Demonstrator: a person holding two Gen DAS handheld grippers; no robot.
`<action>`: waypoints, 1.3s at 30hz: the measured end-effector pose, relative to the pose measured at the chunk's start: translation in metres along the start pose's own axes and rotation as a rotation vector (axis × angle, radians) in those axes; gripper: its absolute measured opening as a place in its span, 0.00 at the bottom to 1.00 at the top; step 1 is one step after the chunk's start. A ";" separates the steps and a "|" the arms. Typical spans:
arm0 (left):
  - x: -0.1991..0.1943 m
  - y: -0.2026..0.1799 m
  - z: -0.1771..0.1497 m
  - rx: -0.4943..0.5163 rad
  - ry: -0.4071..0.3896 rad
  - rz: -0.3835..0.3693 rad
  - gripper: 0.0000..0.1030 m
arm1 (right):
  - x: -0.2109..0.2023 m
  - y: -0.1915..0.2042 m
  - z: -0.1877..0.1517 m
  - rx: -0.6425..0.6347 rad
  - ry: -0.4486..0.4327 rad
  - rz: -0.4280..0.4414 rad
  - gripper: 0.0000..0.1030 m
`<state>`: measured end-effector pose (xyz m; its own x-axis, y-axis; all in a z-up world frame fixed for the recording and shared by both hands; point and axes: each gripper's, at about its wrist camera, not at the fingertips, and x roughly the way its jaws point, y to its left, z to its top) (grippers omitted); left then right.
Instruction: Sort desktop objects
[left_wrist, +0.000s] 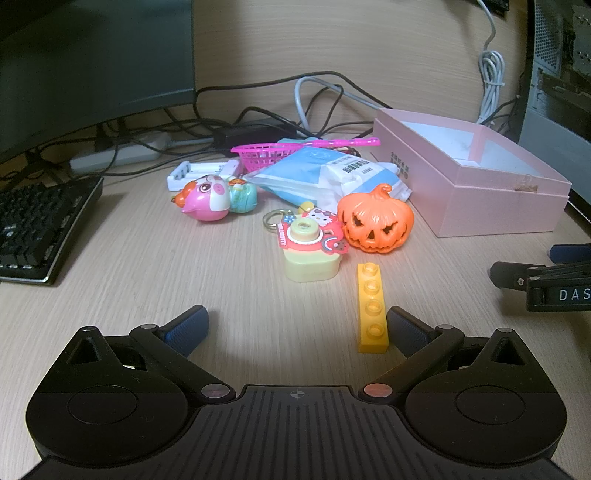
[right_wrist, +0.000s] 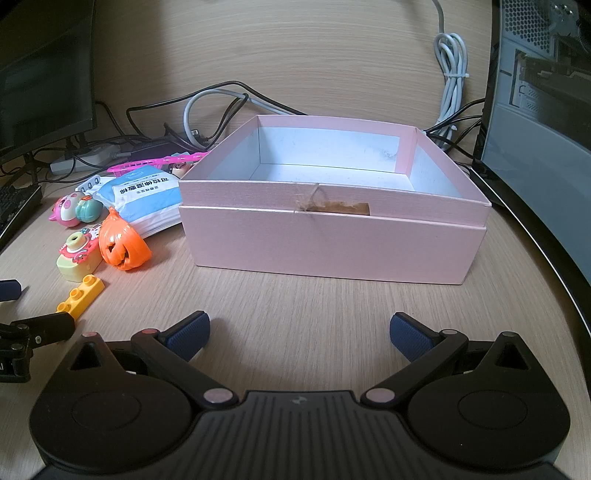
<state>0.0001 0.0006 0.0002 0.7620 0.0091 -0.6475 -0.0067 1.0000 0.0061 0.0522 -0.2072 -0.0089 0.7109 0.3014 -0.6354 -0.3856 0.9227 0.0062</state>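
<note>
A pile of small objects lies on the wooden desk: a yellow brick (left_wrist: 371, 308), an orange pumpkin (left_wrist: 376, 220), a toy camera keychain (left_wrist: 312, 249), a pink pig toy (left_wrist: 207, 197), a blue-white packet (left_wrist: 328, 177) and a pink net scoop (left_wrist: 273, 151). An open, empty pink box (right_wrist: 332, 236) stands to their right. My left gripper (left_wrist: 297, 328) is open, its right finger beside the yellow brick. My right gripper (right_wrist: 299, 332) is open and empty, facing the box's front wall. The brick (right_wrist: 79, 293) and pumpkin (right_wrist: 123, 245) also show in the right wrist view.
A black keyboard (left_wrist: 40, 229) lies at the left, with a monitor (left_wrist: 92, 59) behind it. A power strip (left_wrist: 118, 155) and tangled cables (left_wrist: 258, 122) run along the back. A computer case (right_wrist: 546, 122) stands at the right desk edge.
</note>
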 end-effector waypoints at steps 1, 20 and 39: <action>0.000 0.000 0.000 0.001 0.000 0.000 1.00 | 0.000 0.000 0.000 0.000 0.000 0.001 1.00; 0.000 0.000 0.000 0.000 0.000 0.002 1.00 | 0.000 -0.001 0.001 -0.002 -0.002 0.003 1.00; -0.001 0.004 -0.001 -0.001 0.000 0.004 1.00 | 0.000 -0.001 0.001 -0.003 -0.003 0.005 1.00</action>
<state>-0.0016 0.0043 0.0003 0.7622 0.0134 -0.6472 -0.0104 0.9999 0.0084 0.0536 -0.2079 -0.0078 0.7112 0.3064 -0.6328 -0.3903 0.9207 0.0071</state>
